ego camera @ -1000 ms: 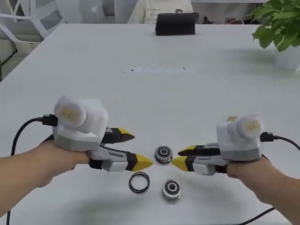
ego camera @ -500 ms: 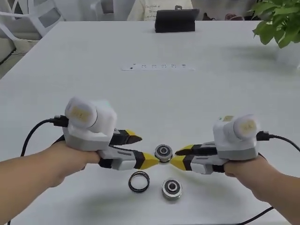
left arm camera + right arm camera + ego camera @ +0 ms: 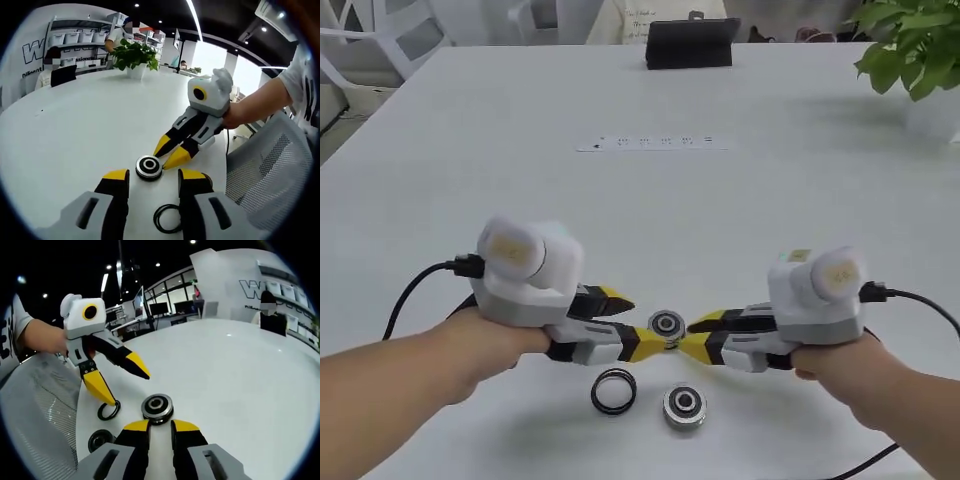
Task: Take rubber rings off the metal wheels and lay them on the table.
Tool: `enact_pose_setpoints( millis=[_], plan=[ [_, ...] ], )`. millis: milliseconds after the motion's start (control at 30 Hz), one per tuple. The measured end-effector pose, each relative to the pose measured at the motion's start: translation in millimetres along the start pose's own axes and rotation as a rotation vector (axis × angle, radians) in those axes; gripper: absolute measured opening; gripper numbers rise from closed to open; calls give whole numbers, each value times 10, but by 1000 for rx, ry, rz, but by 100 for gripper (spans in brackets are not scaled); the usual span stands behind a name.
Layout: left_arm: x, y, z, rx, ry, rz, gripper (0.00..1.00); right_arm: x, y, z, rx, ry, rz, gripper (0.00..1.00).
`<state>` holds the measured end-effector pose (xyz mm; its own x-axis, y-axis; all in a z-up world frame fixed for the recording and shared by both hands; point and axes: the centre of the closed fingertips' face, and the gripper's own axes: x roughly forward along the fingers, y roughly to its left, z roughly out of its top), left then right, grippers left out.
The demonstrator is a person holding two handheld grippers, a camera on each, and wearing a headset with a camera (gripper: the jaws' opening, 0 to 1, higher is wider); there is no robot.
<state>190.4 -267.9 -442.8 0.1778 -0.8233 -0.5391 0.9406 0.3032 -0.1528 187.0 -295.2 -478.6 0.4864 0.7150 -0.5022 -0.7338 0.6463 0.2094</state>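
The head view looks forward and down from above the near edge of the desk (image 3: 740, 200), with the metal wheel (image 3: 667, 323) low in its centre and fairly near. The left gripper view sits low over the desk, just beside that wheel, facing across it toward the right gripper (image 3: 162, 160). The right gripper view sits equally low on the wheel's opposite side, facing back at the left gripper (image 3: 131, 389). All three share the wheel, the loose rubber ring (image 3: 613, 390) near it, and the surrounding desk.
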Motion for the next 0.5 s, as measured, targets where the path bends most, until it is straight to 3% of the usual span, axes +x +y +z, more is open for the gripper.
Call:
enact_pose_setpoints(
  millis=[500],
  plan=[
    [157, -19, -52, 47, 41, -6, 27, 5, -1, -15, -25, 0, -4, 9]
  ],
)
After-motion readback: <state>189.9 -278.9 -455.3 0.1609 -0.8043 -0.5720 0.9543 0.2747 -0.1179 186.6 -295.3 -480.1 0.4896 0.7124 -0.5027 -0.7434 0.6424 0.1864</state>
